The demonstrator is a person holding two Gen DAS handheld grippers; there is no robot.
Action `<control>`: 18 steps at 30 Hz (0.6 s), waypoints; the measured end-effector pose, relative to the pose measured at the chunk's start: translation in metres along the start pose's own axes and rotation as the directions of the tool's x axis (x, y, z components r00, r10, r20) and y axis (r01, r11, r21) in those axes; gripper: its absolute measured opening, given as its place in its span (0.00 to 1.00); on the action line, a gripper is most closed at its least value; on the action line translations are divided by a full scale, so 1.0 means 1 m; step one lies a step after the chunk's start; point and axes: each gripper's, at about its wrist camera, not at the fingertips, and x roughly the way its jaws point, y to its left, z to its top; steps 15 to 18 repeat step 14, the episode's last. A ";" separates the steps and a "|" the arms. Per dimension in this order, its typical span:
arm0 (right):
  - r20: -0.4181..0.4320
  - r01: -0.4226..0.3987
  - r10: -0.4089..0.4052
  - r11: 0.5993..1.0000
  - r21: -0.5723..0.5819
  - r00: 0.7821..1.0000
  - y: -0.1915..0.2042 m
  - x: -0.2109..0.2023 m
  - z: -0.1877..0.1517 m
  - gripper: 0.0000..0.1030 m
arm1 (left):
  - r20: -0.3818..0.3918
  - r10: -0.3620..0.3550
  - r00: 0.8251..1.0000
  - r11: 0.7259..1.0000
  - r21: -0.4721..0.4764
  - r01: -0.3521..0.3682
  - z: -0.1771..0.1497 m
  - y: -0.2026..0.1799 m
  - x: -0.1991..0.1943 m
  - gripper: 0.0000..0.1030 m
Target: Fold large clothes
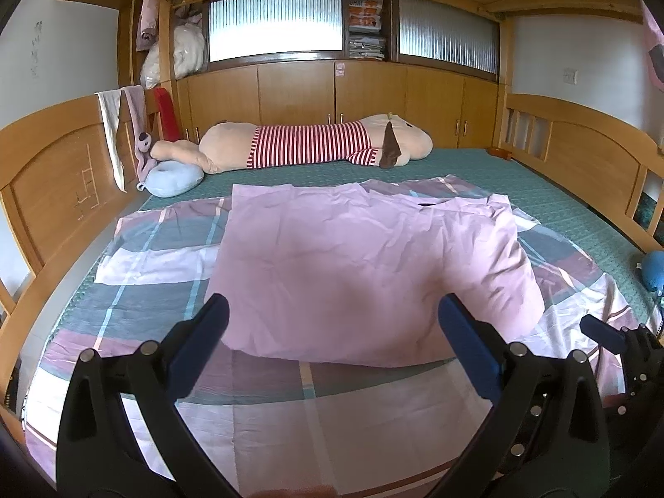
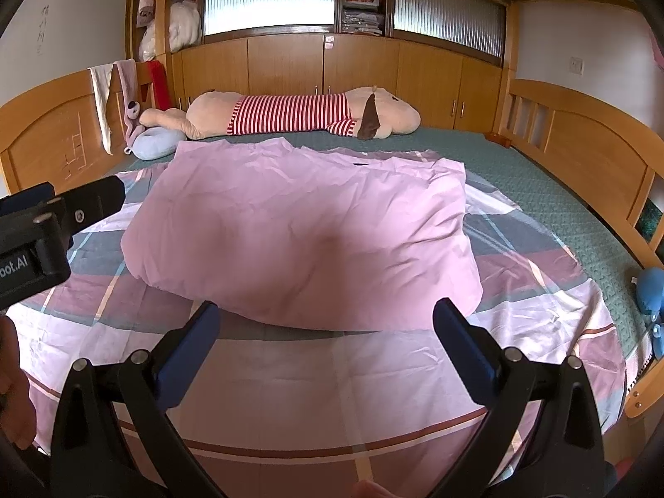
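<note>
Only the right wrist view catches the left gripper (image 2: 58, 207) side-on, its body lettered "oot.AI". The left view shows the right gripper (image 1: 601, 334) at its edge. Both spread wide, empty. The pink garment (image 1: 365, 265) lies flat on the plaid sheet (image 1: 157, 290), just beyond the fingertips (image 2: 207, 315).

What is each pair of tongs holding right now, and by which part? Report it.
Nothing. The left tongs and right tongs both gape open above the pink garment, gripping no part of it.
</note>
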 end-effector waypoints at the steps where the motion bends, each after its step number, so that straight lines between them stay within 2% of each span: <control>1: -0.001 -0.001 0.001 1.000 0.000 1.000 0.000 0.001 0.000 0.99 | -0.001 -0.002 1.000 1.000 -0.003 0.002 0.000 0.001 0.000 0.98; 8: -0.020 -0.005 0.006 1.000 0.019 1.000 -0.006 0.010 -0.006 0.99 | -0.013 -0.007 1.000 1.000 -0.021 0.007 -0.001 0.003 0.006 0.98; 13: -0.042 -0.015 0.017 0.999 0.048 0.999 -0.015 0.022 -0.010 0.99 | -0.034 0.022 0.999 1.000 -0.002 -0.022 -0.005 -0.002 0.016 0.98; 18: -0.046 -0.016 0.019 0.998 0.053 0.999 -0.018 0.025 -0.011 0.99 | -0.038 0.021 0.999 1.000 0.000 -0.021 -0.006 -0.002 0.018 0.98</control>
